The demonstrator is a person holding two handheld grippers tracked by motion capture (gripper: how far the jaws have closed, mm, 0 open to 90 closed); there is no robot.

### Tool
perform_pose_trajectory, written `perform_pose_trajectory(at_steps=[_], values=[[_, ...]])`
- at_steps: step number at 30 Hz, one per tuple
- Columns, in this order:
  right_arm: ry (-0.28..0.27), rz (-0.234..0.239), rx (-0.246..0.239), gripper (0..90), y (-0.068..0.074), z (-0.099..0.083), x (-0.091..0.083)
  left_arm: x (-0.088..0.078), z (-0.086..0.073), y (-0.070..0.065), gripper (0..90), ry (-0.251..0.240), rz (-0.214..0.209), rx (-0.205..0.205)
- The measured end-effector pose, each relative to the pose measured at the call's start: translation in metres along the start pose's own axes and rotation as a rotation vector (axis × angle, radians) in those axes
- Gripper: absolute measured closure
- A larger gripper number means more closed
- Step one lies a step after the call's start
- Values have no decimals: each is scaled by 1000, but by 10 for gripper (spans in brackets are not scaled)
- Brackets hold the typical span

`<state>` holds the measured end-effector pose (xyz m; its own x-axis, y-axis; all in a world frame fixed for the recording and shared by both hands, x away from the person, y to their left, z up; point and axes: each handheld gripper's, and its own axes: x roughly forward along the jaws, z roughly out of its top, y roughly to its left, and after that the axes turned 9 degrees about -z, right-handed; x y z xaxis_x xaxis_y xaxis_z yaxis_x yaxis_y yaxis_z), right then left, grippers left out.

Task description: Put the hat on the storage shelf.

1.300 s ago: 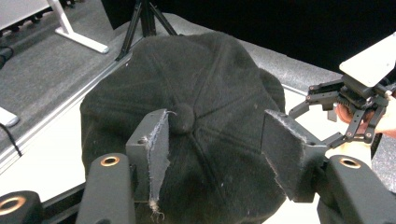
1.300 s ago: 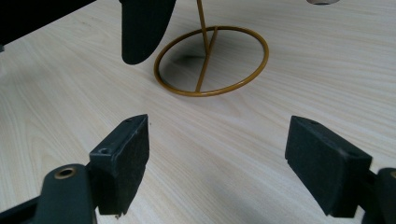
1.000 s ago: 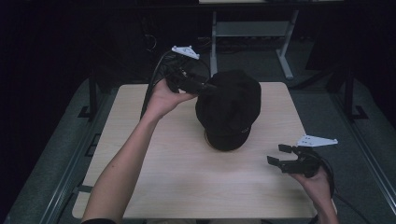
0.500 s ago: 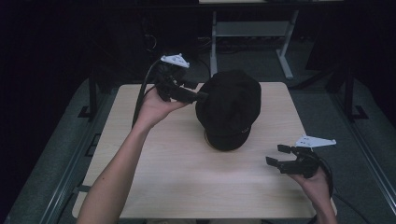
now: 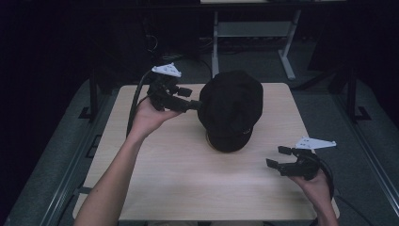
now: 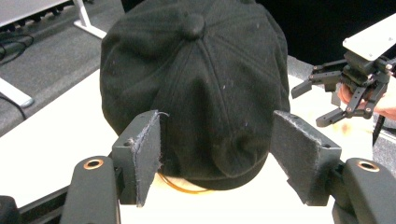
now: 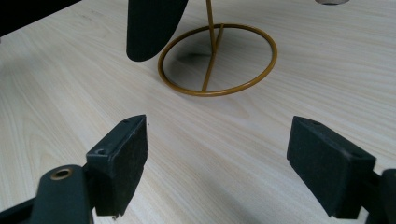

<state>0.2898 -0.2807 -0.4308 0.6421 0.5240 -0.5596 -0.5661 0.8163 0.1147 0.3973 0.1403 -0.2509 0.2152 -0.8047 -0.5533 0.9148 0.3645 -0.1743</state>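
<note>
Now my left gripper (image 5: 195, 106) reaches the black cap (image 5: 231, 106) on its stand (image 7: 217, 58), jaws wide, gripping nothing. My right gripper (image 5: 278, 157) hovers apart, jaws wide and empty.

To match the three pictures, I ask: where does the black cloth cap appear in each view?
High view: black cloth cap at table centre, far half.
Left gripper view: cap straight ahead, between open jaws.
Right gripper view: its brim at top.
Shared landmark: gold wire stand beneath it.
</note>
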Motion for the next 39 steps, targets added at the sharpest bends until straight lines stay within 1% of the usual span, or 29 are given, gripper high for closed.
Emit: perform_pose_trajectory(at_steps=[5, 8, 11, 12, 16, 19, 22, 26, 32, 39], values=[[-3, -2, -11, 199, 1, 0, 0, -3, -8, 1, 331, 0, 5, -7], [-3, -2, -8, 198, 1, 0, 0, -5, -11, 1, 330, -2, 6, -10], [4, 1, 0, 198, 1, 0, 1, -4, -16, 0, 328, 1, 3, -20], [4, 0, -1, 195, 2, 0, 1, -3, -17, 0, 327, 6, 5, -17], [5, -3, -5, 192, 2, 0, 2, 0, -26, 1, 324, 12, -1, -30], [7, -4, -6, 190, 3, 0, 2, 1, -32, 1, 319, 16, 1, -37], [8, -4, -12, 189, 4, 0, 2, 1, -38, 0, 318, 15, 6, -36], [11, -6, -15, 186, 5, 0, 3, 0, -42, 0, 312, 12, 7, -43], [11, -7, -15, 185, 6, 0, 3, 1, -52, -1, 311, 10, 11, -56], [12, -5, -12, 184, 6, 0, 1, 1, -62, -3, 307, 15, 16, -59]])
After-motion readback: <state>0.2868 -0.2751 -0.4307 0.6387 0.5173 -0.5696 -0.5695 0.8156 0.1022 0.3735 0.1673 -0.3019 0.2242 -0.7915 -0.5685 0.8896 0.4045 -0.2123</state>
